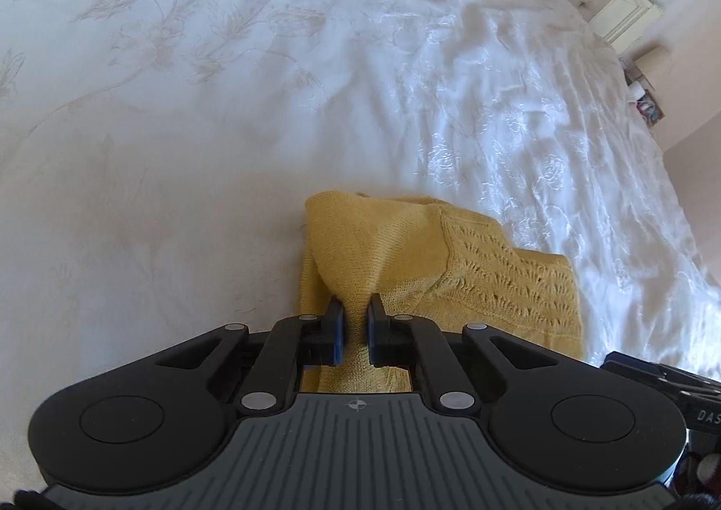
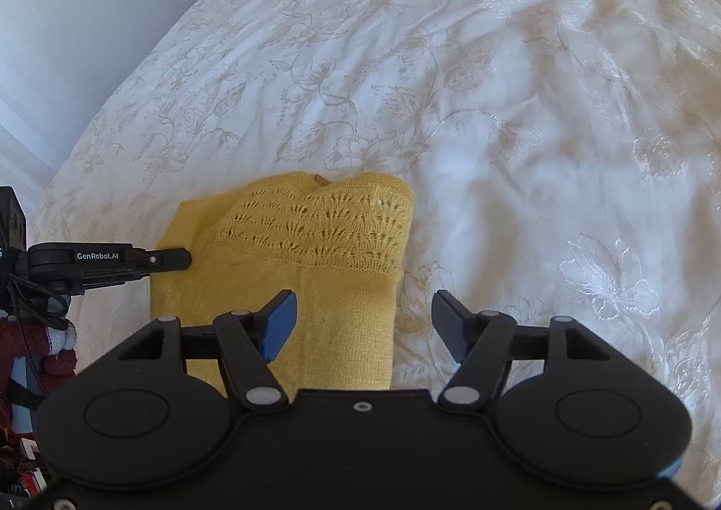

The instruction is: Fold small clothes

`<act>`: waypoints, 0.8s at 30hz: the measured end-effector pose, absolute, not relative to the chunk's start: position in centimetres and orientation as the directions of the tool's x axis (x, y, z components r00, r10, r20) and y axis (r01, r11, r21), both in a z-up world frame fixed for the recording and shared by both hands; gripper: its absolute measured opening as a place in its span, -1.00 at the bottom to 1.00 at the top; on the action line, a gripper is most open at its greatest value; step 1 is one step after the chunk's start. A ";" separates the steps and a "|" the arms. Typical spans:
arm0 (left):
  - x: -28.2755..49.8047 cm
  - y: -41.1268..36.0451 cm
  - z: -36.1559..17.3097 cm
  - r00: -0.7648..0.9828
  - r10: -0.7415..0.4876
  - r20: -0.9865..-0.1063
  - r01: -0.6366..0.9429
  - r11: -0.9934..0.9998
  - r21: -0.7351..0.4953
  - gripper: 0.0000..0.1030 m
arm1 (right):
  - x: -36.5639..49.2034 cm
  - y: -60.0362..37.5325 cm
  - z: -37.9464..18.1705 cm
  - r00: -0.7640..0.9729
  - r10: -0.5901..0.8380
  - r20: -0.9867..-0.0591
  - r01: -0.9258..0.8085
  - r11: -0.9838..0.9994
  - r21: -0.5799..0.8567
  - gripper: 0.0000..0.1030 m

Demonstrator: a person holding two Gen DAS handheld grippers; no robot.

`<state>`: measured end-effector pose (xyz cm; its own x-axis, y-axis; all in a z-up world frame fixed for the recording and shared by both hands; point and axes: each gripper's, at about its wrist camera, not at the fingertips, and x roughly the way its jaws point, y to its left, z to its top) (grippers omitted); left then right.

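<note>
Right now my left claw (image 1: 356,325) is pinching a bit of the yellow sweater (image 1: 477,266) on the bed cover (image 1: 180,149) while my right claw (image 2: 362,325), spread wide above it, holds nothing, so 1 hard tug could undo the fold.

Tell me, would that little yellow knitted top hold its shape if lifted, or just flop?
Probably flop: where the left gripper pinches the yellow knitted top, the fabric bunches into a soft peak and drapes away. It looks light, being thin open lacework. It likely won't slide much on the textured bedspread.
</note>
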<state>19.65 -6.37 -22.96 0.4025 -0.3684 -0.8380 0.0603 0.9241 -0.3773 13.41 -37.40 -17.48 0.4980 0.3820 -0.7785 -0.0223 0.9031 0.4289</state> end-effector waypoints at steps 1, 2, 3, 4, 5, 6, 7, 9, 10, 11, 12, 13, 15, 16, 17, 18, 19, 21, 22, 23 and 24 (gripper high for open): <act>19.8 -6.2 -23.2 0.397 -0.352 -0.848 0.055 0.931 -0.361 -0.81 | 13.8 -37.2 -17.6 0.498 0.379 -0.780 -0.026 0.906 0.423 0.36; 20.1 -6.1 -23.5 0.390 -0.343 -0.855 0.054 0.935 -0.351 -0.79 | 14.3 -37.1 -17.7 0.495 0.374 -0.785 -0.029 0.909 0.415 0.36; 20.4 -6.2 -23.8 0.383 -0.332 -0.862 0.052 0.939 -0.339 -0.73 | 14.8 -36.9 -17.9 0.493 0.365 -0.790 -0.029 0.914 0.404 0.36; 20.7 -6.2 -23.8 0.384 -0.319 -0.866 0.047 0.944 -0.326 -0.67 | 15.5 -36.6 -18.2 0.491 0.351 -0.797 -0.030 0.922 0.387 0.36; 21.0 -6.3 -23.9 0.384 -0.305 -0.871 0.039 0.948 -0.315 -0.50 | 16.0 -36.5 -18.4 0.488 0.337 -0.805 -0.028 0.928 0.371 0.36; 21.3 -6.2 -23.9 0.386 -0.300 -0.872 0.033 0.950 -0.312 -0.42 | 16.8 -36.3 -19.1 0.477 0.314 -0.821 -0.021 0.938 0.347 0.37; 21.6 -6.2 -23.9 0.388 -0.300 -0.872 0.027 0.949 -0.314 -0.29 | 17.6 -36.1 -19.8 0.459 0.287 -0.840 -0.010 0.948 0.319 0.39; 22.0 -6.1 -23.7 0.401 -0.297 -0.867 0.025 0.949 -0.313 -0.22 | 18.7 -36.1 -21.2 0.430 0.236 -0.872 0.010 0.964 0.265 0.58; 22.0 -6.1 -23.5 0.408 -0.291 -0.865 0.027 0.951 -0.307 -0.19 | 19.2 -36.2 -22.0 0.414 0.220 -0.883 0.019 0.968 0.250 0.75; 22.1 -6.1 -23.2 0.413 -0.286 -0.864 0.031 0.953 -0.301 -0.16 | 19.4 -36.4 -22.4 0.405 0.221 -0.887 0.028 0.967 0.254 0.83; 22.0 -6.2 -22.9 0.419 -0.282 -0.863 0.039 0.955 -0.293 -0.13 | 19.5 -36.5 -22.6 0.402 0.226 -0.887 0.035 0.965 0.262 0.84; 21.8 -6.2 -22.5 0.424 -0.280 -0.861 0.049 0.957 -0.287 -0.08 | 19.5 -36.7 -22.5 0.405 0.232 -0.885 0.041 0.962 0.271 0.84; 21.2 -6.6 -21.6 0.440 -0.284 -0.852 0.088 0.958 -0.274 0.18 | 19.0 -36.9 -21.9 0.428 0.228 -0.875 0.037 0.963 0.269 0.84; 20.8 -6.8 -21.2 0.448 -0.288 -0.847 0.107 0.957 -0.269 0.36 | 18.7 -37.1 -21.5 0.440 0.228 -0.869 0.037 0.962 0.271 0.85; 20.3 -7.0 -20.8 0.454 -0.290 -0.843 0.124 0.957 -0.262 0.45 | 18.3 -37.3 -21.3 0.448 0.232 -0.863 0.041 0.959 0.280 0.86; 20.0 -7.3 -20.6 0.453 -0.287 -0.844 0.140 0.958 -0.251 0.47 | 18.0 -37.5 -21.0 0.455 0.236 -0.859 0.049 0.956 0.288 0.87; 19.6 -7.6 -20.4 0.447 -0.285 -0.848 0.155 0.958 -0.240 0.49 | 17.6 -37.7 -20.7 0.464 0.238 -0.853 0.057 0.953 0.297 0.87; 18.9 -8.2 -20.2 0.427 -0.283 -0.859 0.181 0.957 -0.225 0.57 | 16.9 -38.0 -20.2 0.478 0.240 -0.845 0.065 0.950 0.307 0.88; 18.6 -8.6 -20.2 0.414 -0.274 -0.868 0.191 0.959 -0.211 0.66 | 16.5 -38.2 -19.9 0.484 0.241 -0.841 0.067 0.948 0.311 0.90; 18.2 -9.0 -20.2 0.404 -0.259 -0.877 0.198 0.961 -0.192 0.77 | 16.0 -38.4 -19.7 0.489 0.243 -0.838 0.069 0.947 0.314 0.95; 17.9 -9.4 -20.1 0.397 -0.243 -0.885 0.205 0.963 -0.173 0.79 | 15.7 -38.4 -19.6 0.491 0.244 -0.836 0.070 0.946 0.317 0.98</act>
<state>17.93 -9.39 -20.14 0.3971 -0.2434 -0.8849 0.2046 0.9634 -0.1732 15.65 -38.45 -19.56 0.4913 0.2437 -0.8362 0.0698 0.9460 0.3167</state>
